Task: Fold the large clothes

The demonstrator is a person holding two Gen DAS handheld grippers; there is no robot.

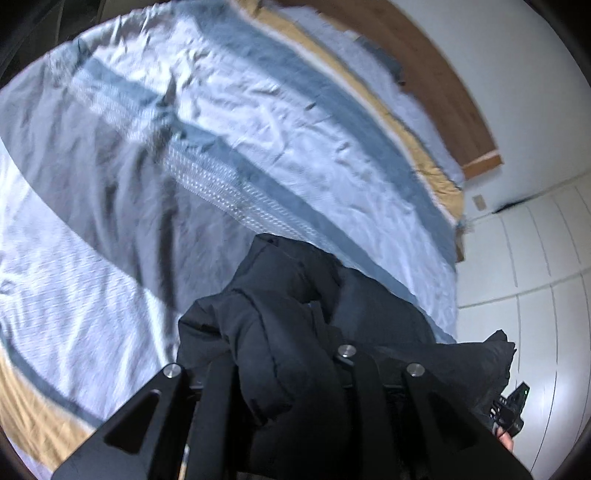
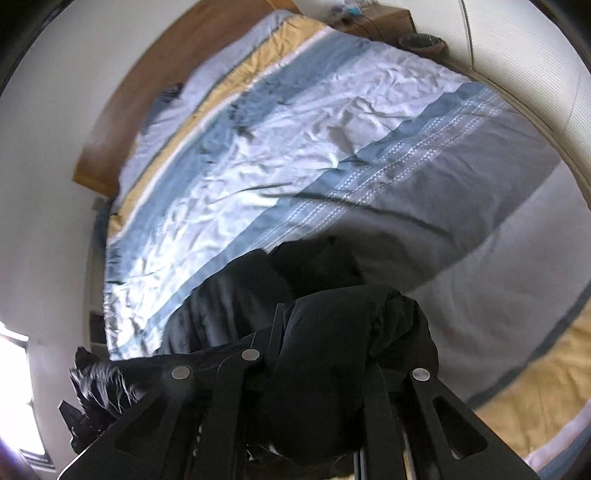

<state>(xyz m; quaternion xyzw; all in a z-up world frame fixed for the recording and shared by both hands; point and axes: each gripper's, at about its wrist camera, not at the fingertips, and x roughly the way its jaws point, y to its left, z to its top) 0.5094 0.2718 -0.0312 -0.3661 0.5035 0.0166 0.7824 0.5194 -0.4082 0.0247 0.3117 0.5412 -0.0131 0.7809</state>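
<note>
A black padded jacket (image 1: 295,317) hangs bunched above the bed, held at two places. My left gripper (image 1: 288,373) is shut on a thick fold of it, which bulges between the fingers. My right gripper (image 2: 325,369) is shut on another fold of the jacket (image 2: 332,332). A furry black hood trim (image 2: 96,380) hangs at the lower left of the right wrist view. The right gripper also shows in the left wrist view (image 1: 509,410) at the lower right edge. The rest of the jacket droops toward the bedcover below.
The bed carries a crumpled cover with blue, grey, white and yellow stripes (image 1: 258,129), also in the right wrist view (image 2: 295,147). A wooden headboard (image 1: 424,74) runs along the white wall. White wardrobe doors (image 1: 535,258) stand beside the bed. A wooden nightstand (image 2: 380,18) and a dark bowl (image 2: 421,42) stand at the far corner.
</note>
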